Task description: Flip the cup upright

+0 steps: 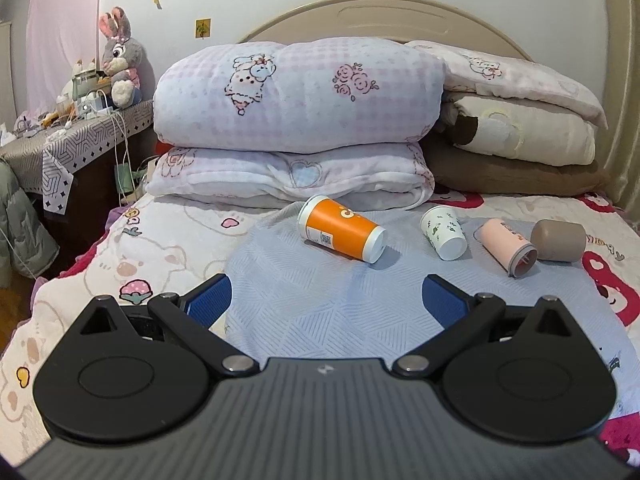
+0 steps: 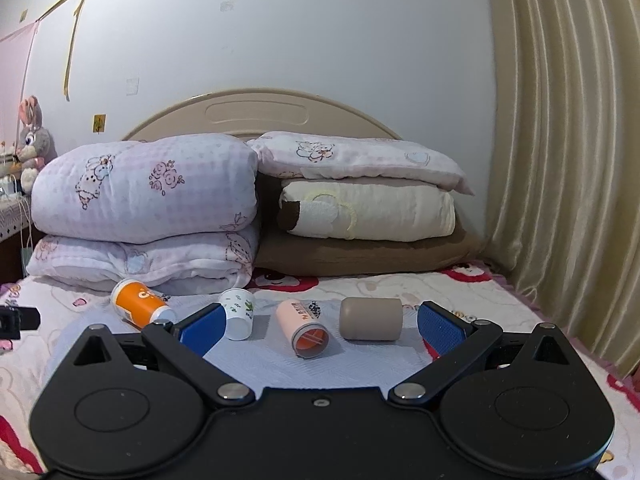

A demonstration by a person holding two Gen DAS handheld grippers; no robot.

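While both grippers gape wide and empty, four cups lie toppled on the mat (image 1: pixel 304 288): orange cup (image 1: pixel 340 233) ahead of the left gripper (image 1: pixel 326 300); pink cup (image 2: pixel 303 330) and tan cup (image 2: pixel 371 319) between the right gripper (image 2: pixel 320 324) fingers, white cup (image 2: pixel 238 314) beside its left finger.

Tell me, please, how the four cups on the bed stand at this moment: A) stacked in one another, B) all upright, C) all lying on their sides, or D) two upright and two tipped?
C: the orange cup, the white leaf-print cup, the pink cup and the taupe cup each lie on their side, apart, on the blue cloth.
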